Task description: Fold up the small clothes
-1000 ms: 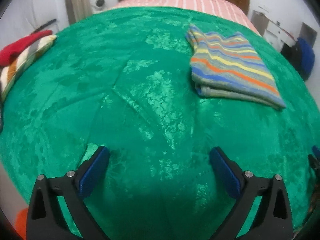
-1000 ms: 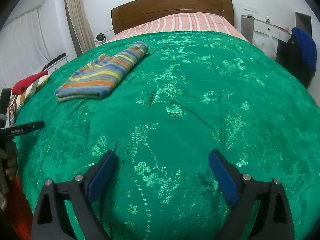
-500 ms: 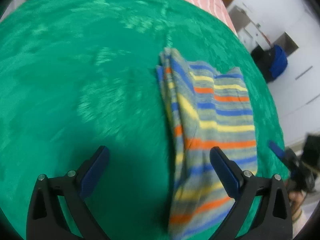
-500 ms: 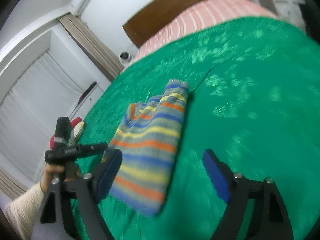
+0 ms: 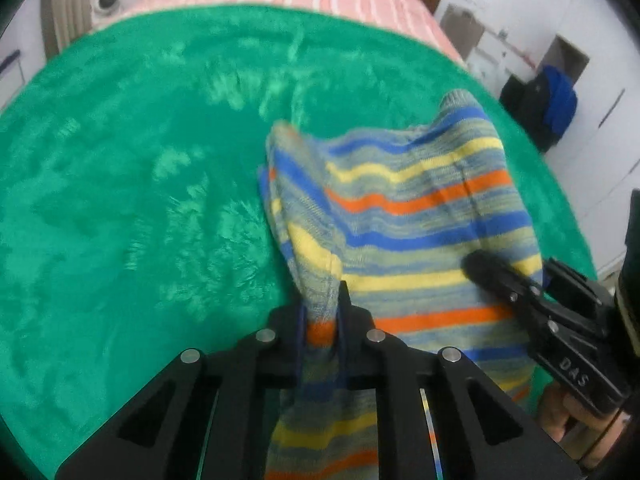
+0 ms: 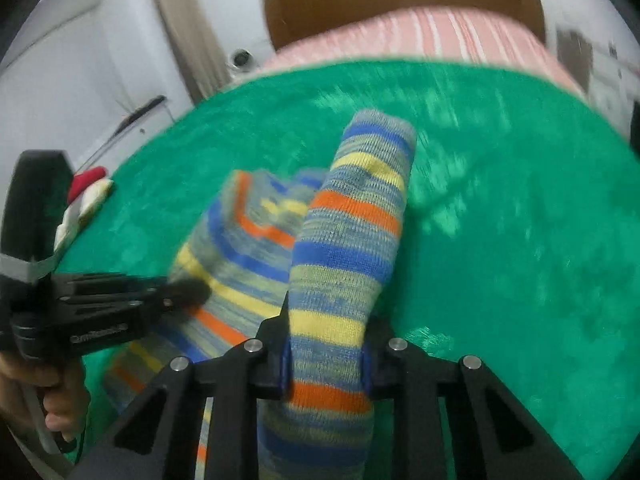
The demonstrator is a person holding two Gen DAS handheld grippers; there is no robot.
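- The green bedspread (image 5: 160, 208) covers the bed wide and bare on both sides of the garment, so there is ample open room; its near edge drops away below both views
- The striped knit garment (image 5: 420, 216) lies toward the near side of the bedspread, its near end lifted; it looks soft, light and limp, likely to sag and stretch, so taking it by two corners of one edge seems best
- The left gripper (image 5: 322, 320) has just been closing and pinches a narrow bunch of knit
- The right gripper (image 6: 326, 344) has just been closing too, clamped on a thicker folded band
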